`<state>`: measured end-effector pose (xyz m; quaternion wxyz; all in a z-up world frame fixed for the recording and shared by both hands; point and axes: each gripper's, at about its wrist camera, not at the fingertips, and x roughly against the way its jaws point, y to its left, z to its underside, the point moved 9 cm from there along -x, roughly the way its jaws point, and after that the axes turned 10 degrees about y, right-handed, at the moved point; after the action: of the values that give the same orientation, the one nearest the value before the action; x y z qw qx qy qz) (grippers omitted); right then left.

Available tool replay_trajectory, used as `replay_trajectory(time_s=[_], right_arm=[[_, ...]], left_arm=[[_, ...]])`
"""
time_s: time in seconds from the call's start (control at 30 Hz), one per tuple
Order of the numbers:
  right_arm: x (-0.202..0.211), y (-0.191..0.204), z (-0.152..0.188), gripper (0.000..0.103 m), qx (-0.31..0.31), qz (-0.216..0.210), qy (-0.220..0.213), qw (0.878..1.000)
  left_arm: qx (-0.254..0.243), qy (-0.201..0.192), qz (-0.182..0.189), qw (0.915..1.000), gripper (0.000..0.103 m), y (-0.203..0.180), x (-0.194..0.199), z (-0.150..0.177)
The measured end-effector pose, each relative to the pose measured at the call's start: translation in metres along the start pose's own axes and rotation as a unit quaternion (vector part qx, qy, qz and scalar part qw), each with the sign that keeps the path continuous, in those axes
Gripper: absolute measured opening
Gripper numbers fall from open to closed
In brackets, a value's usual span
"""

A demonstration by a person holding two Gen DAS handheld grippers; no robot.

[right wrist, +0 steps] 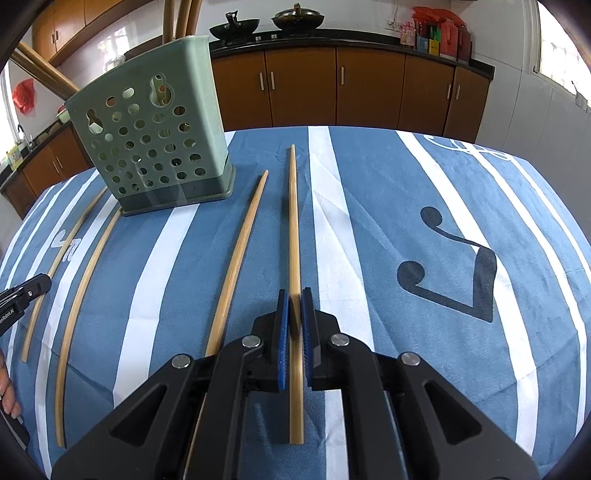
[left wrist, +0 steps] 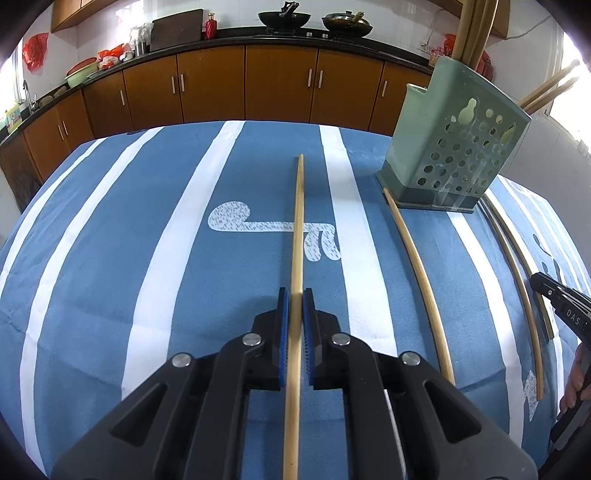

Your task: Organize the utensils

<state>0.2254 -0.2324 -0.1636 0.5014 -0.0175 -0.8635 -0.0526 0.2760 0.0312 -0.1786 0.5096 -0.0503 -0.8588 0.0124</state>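
My left gripper [left wrist: 295, 295] is shut on a bamboo chopstick [left wrist: 298, 221] that runs forward between the blue pads [left wrist: 283, 325] over the striped cloth. My right gripper [right wrist: 294, 295] is likewise shut on a chopstick [right wrist: 293, 221] pointing straight ahead. The green perforated holder [left wrist: 454, 147] [right wrist: 151, 140] stands upright between the two grippers, with several chopsticks [left wrist: 472, 26] sticking out of its top. Loose chopsticks lie on the cloth: one [left wrist: 417, 266] right of my left gripper, which is the curved one [right wrist: 85, 273] in the right wrist view, and one [right wrist: 240, 258] just left of my right gripper.
A blue and white striped cloth [left wrist: 147, 258] covers the table. Brown cabinets [right wrist: 332, 88] and a counter with woks [left wrist: 284, 18] run behind it. The other gripper shows at each view's edge, the right one [left wrist: 554, 299] and the left one [right wrist: 26, 291], with a hand [right wrist: 7, 391] behind.
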Motion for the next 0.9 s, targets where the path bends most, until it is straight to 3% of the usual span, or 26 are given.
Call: replay_trajectory(time_s=[0.63,0.9], right_arm=[[0.001,0.001,0.000,0.008,-0.004,-0.005,0.000,1.000],[0.003,0.001,0.005,0.008,-0.006,-0.005,0.001,1.000]], left_arm=[[-0.002,0.000,-0.002,1.0000,0.011,-0.001,0.000,0.001],[-0.026,0.001,-0.012,0.9996,0.027,-0.010,0.007,0.015]])
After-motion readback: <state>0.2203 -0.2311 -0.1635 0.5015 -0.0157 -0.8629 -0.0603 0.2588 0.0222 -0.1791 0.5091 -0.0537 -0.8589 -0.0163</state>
